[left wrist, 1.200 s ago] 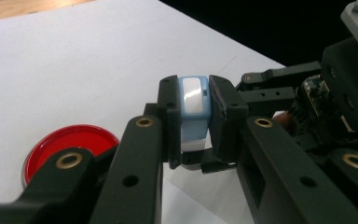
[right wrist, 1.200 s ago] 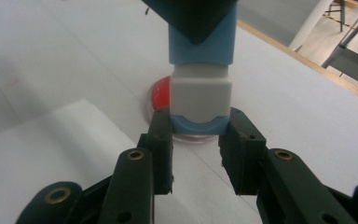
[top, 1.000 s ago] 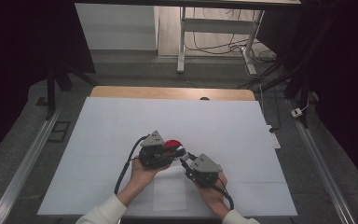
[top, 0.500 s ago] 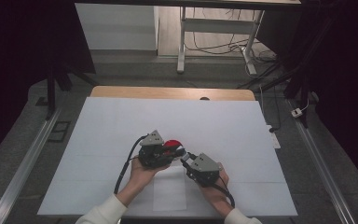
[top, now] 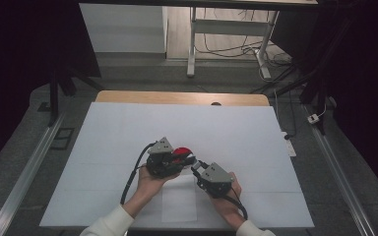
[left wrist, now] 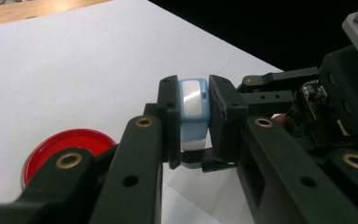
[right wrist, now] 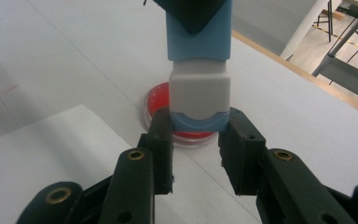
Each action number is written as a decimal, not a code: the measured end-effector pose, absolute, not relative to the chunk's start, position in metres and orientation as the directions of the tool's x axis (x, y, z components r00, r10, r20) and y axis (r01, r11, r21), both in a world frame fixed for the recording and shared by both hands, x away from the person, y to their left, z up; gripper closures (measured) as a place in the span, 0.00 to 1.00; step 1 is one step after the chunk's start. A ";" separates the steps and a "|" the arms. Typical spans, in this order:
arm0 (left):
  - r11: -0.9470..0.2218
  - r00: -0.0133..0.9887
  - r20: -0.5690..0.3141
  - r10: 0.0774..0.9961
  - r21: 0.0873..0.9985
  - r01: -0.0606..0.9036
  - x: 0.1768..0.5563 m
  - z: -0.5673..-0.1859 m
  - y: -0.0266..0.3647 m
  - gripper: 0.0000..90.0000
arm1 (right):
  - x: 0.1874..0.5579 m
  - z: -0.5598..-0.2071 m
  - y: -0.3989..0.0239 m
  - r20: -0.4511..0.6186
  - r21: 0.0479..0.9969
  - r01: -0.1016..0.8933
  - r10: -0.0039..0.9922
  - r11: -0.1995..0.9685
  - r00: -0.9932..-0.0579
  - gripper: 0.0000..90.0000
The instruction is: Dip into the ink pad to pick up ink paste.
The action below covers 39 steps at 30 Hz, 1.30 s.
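I had both tongs clamped on the small blue-and-grey capped case [right wrist: 199,70], left tongs [left wrist: 193,121] on its blue body, right tongs [right wrist: 196,135] on the grey cap end, held just above the surface [top: 256,132] near the red dish [right wrist: 168,105]; it looked light, rigid, slick plastic, best pinched on its flat sides.

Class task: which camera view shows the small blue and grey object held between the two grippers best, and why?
The right gripper view: the blue and grey object stands close and lengthwise, blue body above, grey band below. The left gripper view shows one end of it between two black fingers. In the high view it is too small to make out.
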<state>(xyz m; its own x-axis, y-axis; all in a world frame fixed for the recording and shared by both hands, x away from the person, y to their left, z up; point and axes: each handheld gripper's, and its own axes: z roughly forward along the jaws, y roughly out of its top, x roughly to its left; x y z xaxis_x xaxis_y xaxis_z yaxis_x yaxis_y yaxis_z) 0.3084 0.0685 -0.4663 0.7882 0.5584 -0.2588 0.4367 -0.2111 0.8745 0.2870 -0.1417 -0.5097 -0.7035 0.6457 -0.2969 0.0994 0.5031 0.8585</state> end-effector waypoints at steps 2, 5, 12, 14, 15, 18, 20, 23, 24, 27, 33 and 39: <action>-0.209 0.787 -0.264 0.558 0.873 0.440 0.309 -0.466 0.069 0.84 | 0.287 -0.509 -0.142 -0.306 0.853 0.097 0.642 0.513 -0.703 0.73; -0.210 0.786 -0.264 0.559 0.872 0.443 0.309 -0.467 0.068 0.84 | 0.289 -0.509 -0.142 -0.317 0.847 0.090 0.633 0.524 -0.707 0.73; -0.239 0.781 -0.256 0.569 0.858 0.455 0.310 -0.474 0.064 0.84 | 0.293 -0.514 -0.139 -0.264 0.830 0.162 0.631 0.534 -0.730 0.72; -0.240 0.780 -0.258 0.570 0.856 0.459 0.310 -0.475 0.063 0.84 | 0.294 -0.514 -0.139 -0.250 0.831 0.173 0.633 0.529 -0.732 0.72; -0.244 0.781 -0.255 0.570 0.855 0.458 0.310 -0.475 0.063 0.84 | 0.294 -0.514 -0.139 -0.253 0.827 0.178 0.636 0.534 -0.729 0.71; -0.248 0.779 -0.253 0.573 0.853 0.460 0.310 -0.476 0.061 0.84 | 0.295 -0.516 -0.138 -0.247 0.826 0.184 0.636 0.533 -0.731 0.71; -0.251 0.778 -0.254 0.574 0.850 0.463 0.310 -0.477 0.061 0.84 | 0.295 -0.517 -0.138 -0.250 0.825 0.183 0.637 0.535 -0.729 0.72; -0.237 0.775 -0.267 0.573 0.851 0.469 0.311 -0.477 0.063 0.84 | 0.294 -0.518 -0.138 -0.265 0.820 0.179 0.638 0.543 -0.723 0.73; -0.227 0.774 -0.279 0.568 0.851 0.473 0.312 -0.477 0.064 0.84 | 0.293 -0.518 -0.138 -0.267 0.827 0.170 0.642 0.536 -0.719 0.73; -0.202 0.772 -0.309 0.555 0.850 0.486 0.313 -0.476 0.068 0.84 | 0.290 -0.515 -0.139 -0.276 0.835 0.156 0.647 0.528 -0.710 0.73; -0.111 0.716 -0.247 0.653 0.904 0.414 0.312 -0.458 0.089 0.84 | 0.289 -0.525 -0.141 -0.274 0.826 0.187 0.669 0.531 -0.691 0.73; -0.088 0.737 -0.312 0.599 0.889 0.449 0.314 -0.451 0.106 0.84 | 0.287 -0.518 -0.141 -0.263 0.846 0.151 0.648 0.511 -0.715 0.73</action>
